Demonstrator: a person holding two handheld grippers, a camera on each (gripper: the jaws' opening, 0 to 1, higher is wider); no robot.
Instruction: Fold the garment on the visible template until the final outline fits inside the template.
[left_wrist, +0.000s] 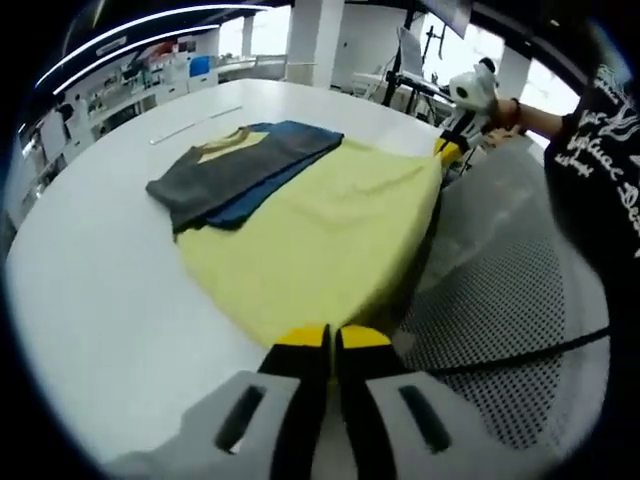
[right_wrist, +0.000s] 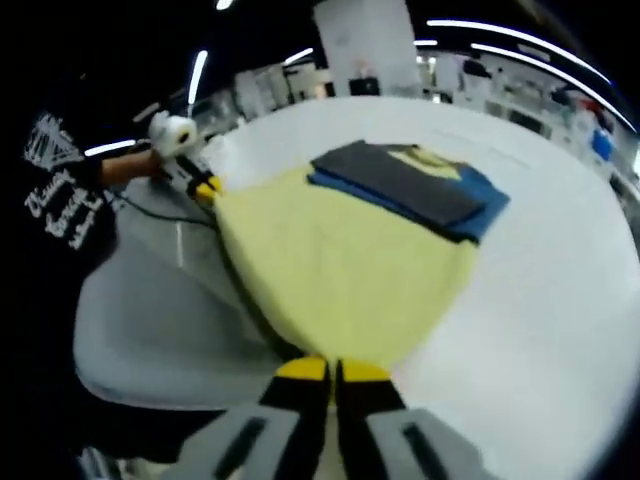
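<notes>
Garment (left_wrist: 320, 235) (hem) between both grippers.

A black cable (left_wrist: 520, 355) runs across the perforated grey mat (left_wrist: 500, 300), right of the left gripper. Beyond, shelves (left_wrist: 130, 85) line the far wall (contents too blurred), beside a white pillar (right_wrist: 372, 45).

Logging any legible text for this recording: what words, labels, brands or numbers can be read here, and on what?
White script lettering on the person's black sleeve: too blurred and warped to read.
Yellow, blue and grey fabric garment: no lettering visible.
White table: no markings legible.
</notes>
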